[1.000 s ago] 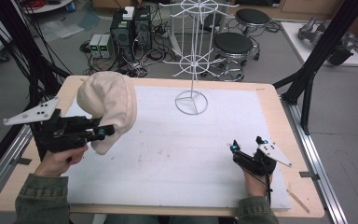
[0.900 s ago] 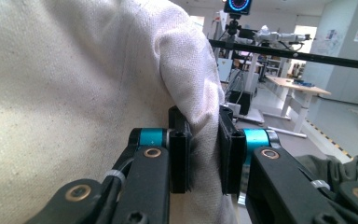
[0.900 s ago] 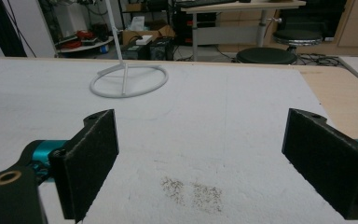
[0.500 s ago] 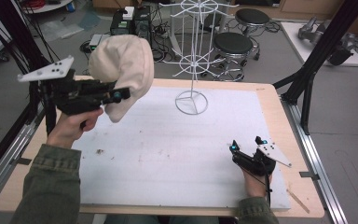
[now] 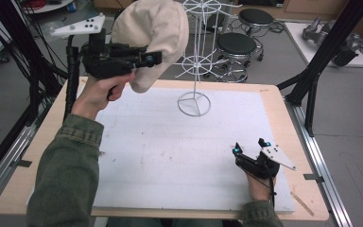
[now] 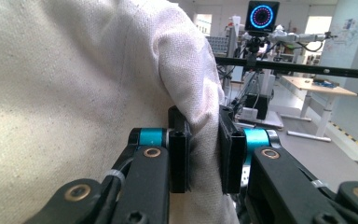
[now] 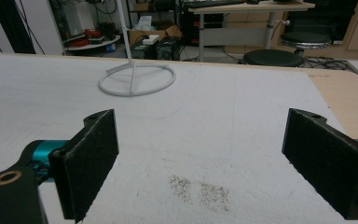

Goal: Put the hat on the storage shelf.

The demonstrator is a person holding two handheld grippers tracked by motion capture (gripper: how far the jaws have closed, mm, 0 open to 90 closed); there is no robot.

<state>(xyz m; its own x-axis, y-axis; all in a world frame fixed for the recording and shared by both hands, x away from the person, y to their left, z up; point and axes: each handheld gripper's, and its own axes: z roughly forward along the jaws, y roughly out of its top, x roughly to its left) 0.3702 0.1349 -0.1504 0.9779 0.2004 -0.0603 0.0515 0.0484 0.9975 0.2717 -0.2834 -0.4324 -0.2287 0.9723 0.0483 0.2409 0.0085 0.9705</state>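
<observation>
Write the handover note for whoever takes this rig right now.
Left claw: shut on a fold of the cream cap, held up in the air beside the white wire stand.
Right claw: open, holding nothing, resting low on the white mat.
Done: cap is off the table.
Left: probably hang the cap on the stand, then let go.

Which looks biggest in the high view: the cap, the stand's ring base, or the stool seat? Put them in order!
1. The cap, though it is lifted nearer the camera by the left tool, which makes it look bigger.
2. and 3. The ring base and the stool seat look about alike.
</observation>
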